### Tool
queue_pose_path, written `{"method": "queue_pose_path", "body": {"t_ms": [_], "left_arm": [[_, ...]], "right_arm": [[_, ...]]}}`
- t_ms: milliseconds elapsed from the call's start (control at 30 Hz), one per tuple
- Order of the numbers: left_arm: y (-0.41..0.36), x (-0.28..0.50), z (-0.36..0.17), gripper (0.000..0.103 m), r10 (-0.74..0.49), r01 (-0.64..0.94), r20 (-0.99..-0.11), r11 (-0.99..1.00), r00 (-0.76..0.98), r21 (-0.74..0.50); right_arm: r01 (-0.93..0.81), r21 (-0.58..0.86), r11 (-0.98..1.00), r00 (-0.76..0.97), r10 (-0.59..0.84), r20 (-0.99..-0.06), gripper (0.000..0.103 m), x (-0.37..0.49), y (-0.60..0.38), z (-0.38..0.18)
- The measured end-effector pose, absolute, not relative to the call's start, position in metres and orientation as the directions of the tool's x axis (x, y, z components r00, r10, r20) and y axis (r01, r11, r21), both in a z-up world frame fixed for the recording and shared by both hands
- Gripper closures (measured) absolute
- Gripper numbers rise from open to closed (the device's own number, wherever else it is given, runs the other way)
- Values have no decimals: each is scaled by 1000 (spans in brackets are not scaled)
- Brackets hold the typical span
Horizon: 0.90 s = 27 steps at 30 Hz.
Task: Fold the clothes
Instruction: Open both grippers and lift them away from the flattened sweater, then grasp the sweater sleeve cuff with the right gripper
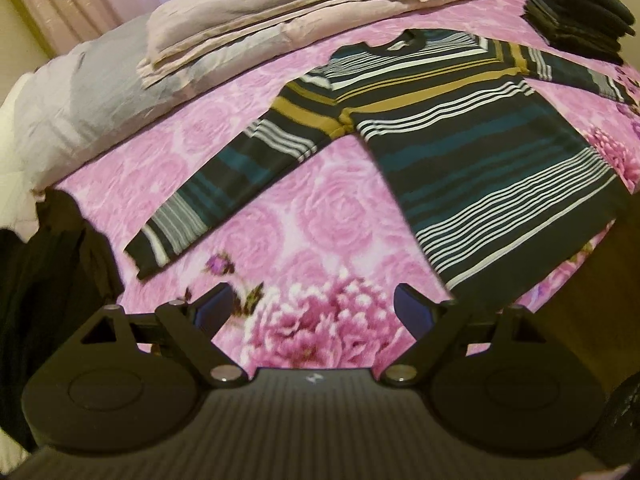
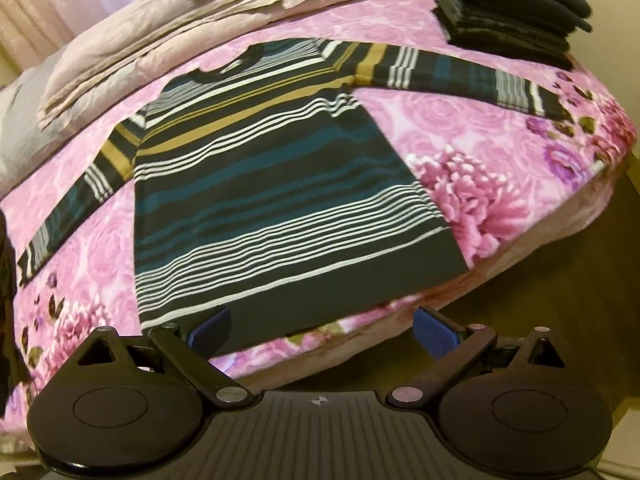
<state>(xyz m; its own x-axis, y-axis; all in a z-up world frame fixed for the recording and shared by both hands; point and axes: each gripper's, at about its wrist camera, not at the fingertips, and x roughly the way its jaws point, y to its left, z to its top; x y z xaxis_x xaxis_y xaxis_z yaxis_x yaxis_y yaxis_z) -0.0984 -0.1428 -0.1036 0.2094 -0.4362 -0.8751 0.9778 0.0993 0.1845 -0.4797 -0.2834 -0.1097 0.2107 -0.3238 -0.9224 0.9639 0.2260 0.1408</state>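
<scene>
A long-sleeved sweater (image 1: 472, 136) (image 2: 280, 184) striped in black, teal, white and mustard lies flat on a pink floral bedspread (image 1: 304, 216) (image 2: 480, 196), both sleeves spread out. Its left sleeve (image 1: 224, 188) reaches toward the bed's left edge; the right sleeve (image 2: 460, 76) points at a dark pile. My left gripper (image 1: 314, 306) hovers open above the bedspread, near the hem's left corner. My right gripper (image 2: 322, 326) is open too, just in front of the hem at the bed's near edge, holding nothing.
Folded pale pink and grey bedding (image 1: 248, 28) (image 2: 160, 52) lies along the back of the bed. A stack of folded dark clothes (image 1: 580, 12) (image 2: 516, 12) sits at the back right. Dark cloth (image 1: 44, 280) hangs at the bed's left edge. Wooden floor (image 2: 540, 280) shows right of the bed.
</scene>
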Motion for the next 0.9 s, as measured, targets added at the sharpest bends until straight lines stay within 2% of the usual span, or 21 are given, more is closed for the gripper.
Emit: {"method": "queue_pose_path", "body": {"t_ms": [200, 333, 600, 700, 767, 800, 833, 900], "left_arm": [[-114, -83, -102, 18, -412, 964, -874, 173, 258, 203], [-103, -58, -101, 18, -396, 950, -869, 215, 297, 226], [-92, 24, -105, 18, -387, 932, -857, 262, 340, 251], [-92, 66, -116, 18, -386, 930, -855, 256, 347, 262], [-93, 94, -127, 18, -389, 935, -857, 242, 338, 259], [-93, 107, -133, 18, -391, 938, -858, 229, 333, 260], [-94, 118, -141, 18, -391, 940, -858, 211, 332, 268], [-95, 141, -156, 18, -391, 943, -859, 174, 330, 283]], "right_arm": [[927, 151, 342, 262, -306, -915, 3, -448, -287, -112], [840, 159, 518, 356, -305, -883, 3, -394, -278, -101], [527, 25, 850, 497, -284, -820, 4, -237, -236, -92], [393, -47, 918, 527, -267, -807, 4, -165, -217, -104], [323, -80, 943, 529, -250, -811, 4, -122, -212, -130], [289, -95, 953, 530, -242, -813, 10, -100, -209, -144], [253, -110, 961, 530, -233, -815, 22, -79, -206, -158], [181, -140, 973, 529, -217, -821, 25, -36, -201, -185]]}}
